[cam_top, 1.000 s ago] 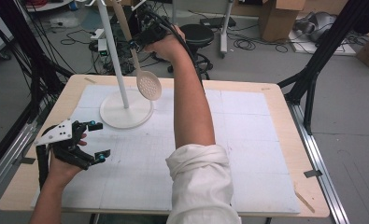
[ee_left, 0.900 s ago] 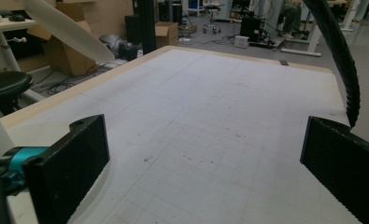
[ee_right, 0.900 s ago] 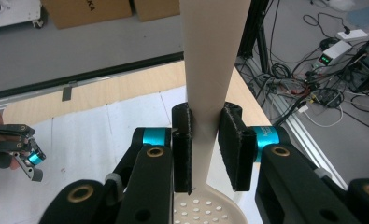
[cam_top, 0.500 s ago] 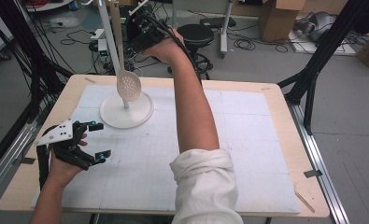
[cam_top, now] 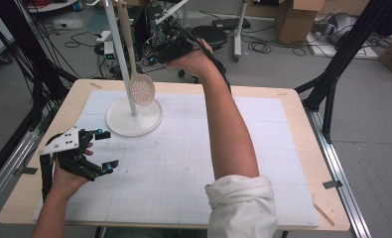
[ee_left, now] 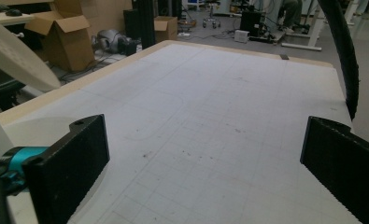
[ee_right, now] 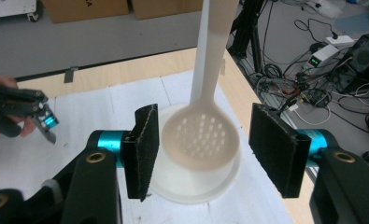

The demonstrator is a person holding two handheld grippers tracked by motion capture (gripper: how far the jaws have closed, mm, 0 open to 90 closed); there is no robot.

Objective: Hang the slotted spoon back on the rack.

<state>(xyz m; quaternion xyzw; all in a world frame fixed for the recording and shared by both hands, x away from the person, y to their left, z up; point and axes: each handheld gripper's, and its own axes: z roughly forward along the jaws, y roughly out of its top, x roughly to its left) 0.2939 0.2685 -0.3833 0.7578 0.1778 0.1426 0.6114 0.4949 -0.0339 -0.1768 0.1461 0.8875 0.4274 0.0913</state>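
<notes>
**Desk:** Any brand, label or lettering to quote?

**Photographer:** None that can be read. The white mat (cam_top: 183, 163) covering the wooden table (cam_top: 302, 124) carries only a faint printed grid.

**Desk:** Give me the count.

**Photographer:** One slotted spoon (cam_top: 142, 90), pale and perforated, hanging bowl-down from the top of one white stand (cam_top: 134, 116), whose round base sits at the far left of the mat. Two hand-held grippers, one in each of the person's hands. Cardboard boxes (cam_top: 295, 15) on the floor beyond the table.

**Desk:** And the fingers?

**Photographer:** The right gripper (cam_top: 156, 57), held high past the far edge, has just been opening. In the right gripper view its black jaws stand apart with the spoon's bowl (ee_right: 200, 135) seen through the gap, farther off, and neither pad presses on it. The spoon hangs free, just beside the stand's pole and above its base.

**Desk:** The other hand?

**Photographer:** The left gripper (cam_top: 102, 151) rests low at the near left of the mat, jaws wide apart, nothing between them but bare mat (ee_left: 210, 121). It is well apart from the spoon.
</notes>
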